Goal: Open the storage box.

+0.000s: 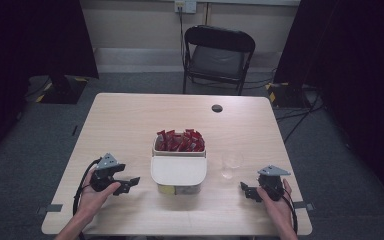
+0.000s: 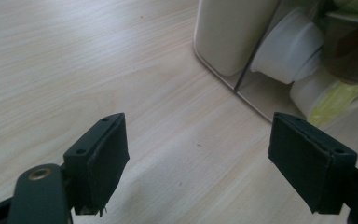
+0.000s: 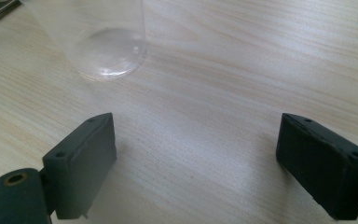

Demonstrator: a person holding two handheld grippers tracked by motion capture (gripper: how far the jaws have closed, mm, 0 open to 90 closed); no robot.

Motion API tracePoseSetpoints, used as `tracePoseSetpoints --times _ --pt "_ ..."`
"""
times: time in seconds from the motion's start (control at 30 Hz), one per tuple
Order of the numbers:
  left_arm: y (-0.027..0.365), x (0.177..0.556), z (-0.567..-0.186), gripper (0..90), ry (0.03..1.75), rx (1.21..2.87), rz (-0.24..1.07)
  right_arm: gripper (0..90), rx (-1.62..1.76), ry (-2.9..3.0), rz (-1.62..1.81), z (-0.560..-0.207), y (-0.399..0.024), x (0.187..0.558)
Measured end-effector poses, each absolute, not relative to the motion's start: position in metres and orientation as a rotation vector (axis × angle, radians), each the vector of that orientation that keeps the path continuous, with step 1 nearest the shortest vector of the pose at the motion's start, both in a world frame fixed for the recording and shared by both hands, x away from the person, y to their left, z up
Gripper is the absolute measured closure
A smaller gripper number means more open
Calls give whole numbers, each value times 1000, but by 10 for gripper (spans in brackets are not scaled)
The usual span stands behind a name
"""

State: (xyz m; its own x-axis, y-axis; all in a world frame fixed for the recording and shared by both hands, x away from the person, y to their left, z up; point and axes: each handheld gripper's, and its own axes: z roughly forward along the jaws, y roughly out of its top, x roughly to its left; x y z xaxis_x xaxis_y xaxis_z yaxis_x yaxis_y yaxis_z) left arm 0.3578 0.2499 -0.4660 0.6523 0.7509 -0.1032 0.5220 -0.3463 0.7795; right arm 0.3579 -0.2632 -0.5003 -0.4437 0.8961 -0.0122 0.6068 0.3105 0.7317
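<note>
Left gripper (image 1: 130,184): lower left of the high view, held in the person's left hand (image 1: 94,192) just above the table (image 1: 125,120). Its fingers (image 2: 100,163) stand wide apart with nothing between them. They point toward the organiser box (image 1: 178,165) at frame centre. In the left gripper view the fingers rise at lower left and lower right, bare wood between them.

Organiser box: centre of the high view, standing on the table. Its rear open compartment holds red sachets (image 1: 180,141), packed upright. A cream lid covers the front portion. In the left gripper view the box's lower front occupies the upper right; white round capsules (image 2: 289,46) and a yellow-green item (image 2: 331,98) lie in its open front.

Clear plastic cup (image 1: 231,164): right of centre in the high view, upright, just beside the box, apart from it. In the right gripper view its base (image 3: 107,56) sits at upper left, ahead of the fingers and untouched.

Right gripper (image 1: 247,191): lower right of the high view, held in the person's right hand (image 1: 277,200). Fingers (image 3: 81,163) wide apart, empty, near the cup.
</note>
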Motion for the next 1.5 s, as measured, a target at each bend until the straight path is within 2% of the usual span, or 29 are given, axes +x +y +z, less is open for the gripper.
tracePoseSetpoints --times 1.07,1.5 --pt "205 348 -453 199 830 2028 225 116 1335 2164 932 -500 -263 358" --pt "194 349 -448 158 805 2017 183 116 1335 2164 932 -500 -263 358"
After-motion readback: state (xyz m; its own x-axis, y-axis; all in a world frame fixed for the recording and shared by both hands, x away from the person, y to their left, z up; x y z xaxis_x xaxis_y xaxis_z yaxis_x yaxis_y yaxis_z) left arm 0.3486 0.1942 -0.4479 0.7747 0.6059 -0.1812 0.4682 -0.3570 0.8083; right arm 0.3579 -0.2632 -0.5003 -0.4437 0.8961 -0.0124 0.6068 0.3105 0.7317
